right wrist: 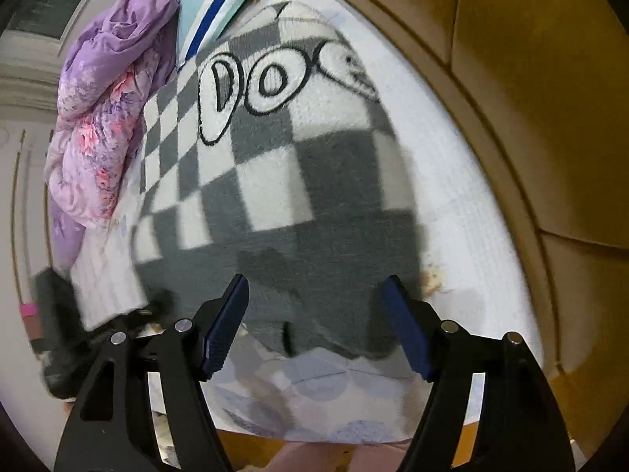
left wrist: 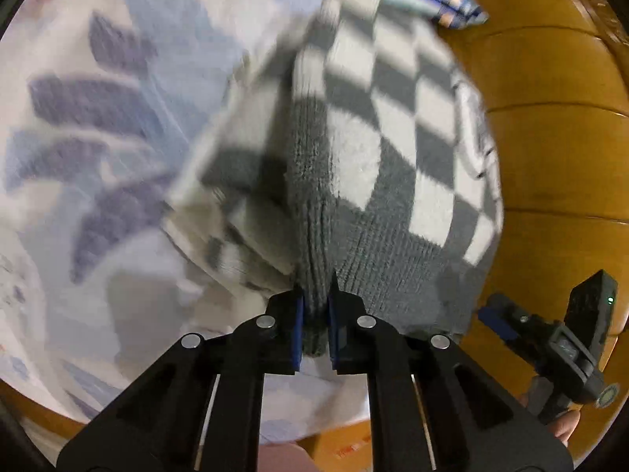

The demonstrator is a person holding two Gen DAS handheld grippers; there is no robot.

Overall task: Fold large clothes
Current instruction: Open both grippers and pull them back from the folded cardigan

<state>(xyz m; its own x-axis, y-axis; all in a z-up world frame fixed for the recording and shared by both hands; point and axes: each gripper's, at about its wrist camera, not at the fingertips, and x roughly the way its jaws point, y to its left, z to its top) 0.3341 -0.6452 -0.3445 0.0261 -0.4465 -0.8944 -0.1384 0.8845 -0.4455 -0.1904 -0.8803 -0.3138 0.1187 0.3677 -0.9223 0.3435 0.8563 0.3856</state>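
**foldnoob:** Stuck mid-fold. The left gripper (left wrist: 314, 314) is clamped on a bunched bit of the grey ribbed hem of the checkered sweater (left wrist: 377, 149), knit squeezed right between the blue pads. The right gripper (right wrist: 314, 322) has its jaws spread wide with nothing between them, hovering over the same hem edge. What now?

**laundry_dad:** The sweater is lying on the pale leaf-print bedsheet (left wrist: 98, 118), close to the brown padded headboard (left wrist: 558, 157), so you've got a flat surface to work on. I'd get the free one pinched on the hem well apart from the left's grip before lifting anything. One-corner lifts just drag the knit into a rope. It's thick and stretchy, so take a deep bite, keep both hands level, and carry the hem toward the lettered end.

**foldnoob:** Lettered end?

**laundry_dad:** Only the right wrist view shows that: big outlined "DO" letters (right wrist: 243, 90) at the far end of the sweater, plus a purple floral quilt (right wrist: 106, 110) heaped beside it, opposite the headboard. The left view is blurry, but it's the only one that proves the pinch, and it also catches the other gripper between sweater and headboard.

**foldnoob:** And the blue-striped cushion (right wrist: 212, 8)?

**laundry_dad:** Beyond the sweater's far end. Stop short of it.
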